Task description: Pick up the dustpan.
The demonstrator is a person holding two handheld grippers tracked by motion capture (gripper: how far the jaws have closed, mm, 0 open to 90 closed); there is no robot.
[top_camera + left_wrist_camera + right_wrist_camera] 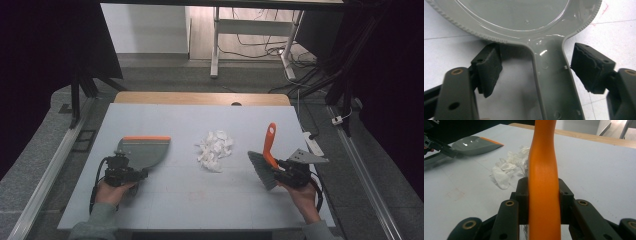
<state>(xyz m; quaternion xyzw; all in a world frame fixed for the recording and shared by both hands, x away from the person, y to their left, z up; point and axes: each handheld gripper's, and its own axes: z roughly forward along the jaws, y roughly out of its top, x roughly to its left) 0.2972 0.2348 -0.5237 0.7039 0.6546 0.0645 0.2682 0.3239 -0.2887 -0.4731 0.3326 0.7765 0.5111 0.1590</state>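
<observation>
Clamping the brush (pixel 543 182) handle, the right gripper (pixel 289 176) hides bristles; left gripper (pixel 536 75) jaws stand apart around the unlabelled dustpan (pixel 524 22) handle.

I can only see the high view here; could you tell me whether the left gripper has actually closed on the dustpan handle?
Observer: Not yet. In the left gripper view the jaws stand open on either side of the dustpan handle, with a clear gap at each pad of the left gripper.
Operator: Thank you. And is the right gripper firmly on the brush?
Observer: Yes. In the right gripper view both pads of the right gripper press against the orange handle of the brush.
Operator: From that side, where do the paper scraps lie?
Observer: The paper scraps lie beyond the jaws to the left of the handle, between it and the dustpan.
</observation>
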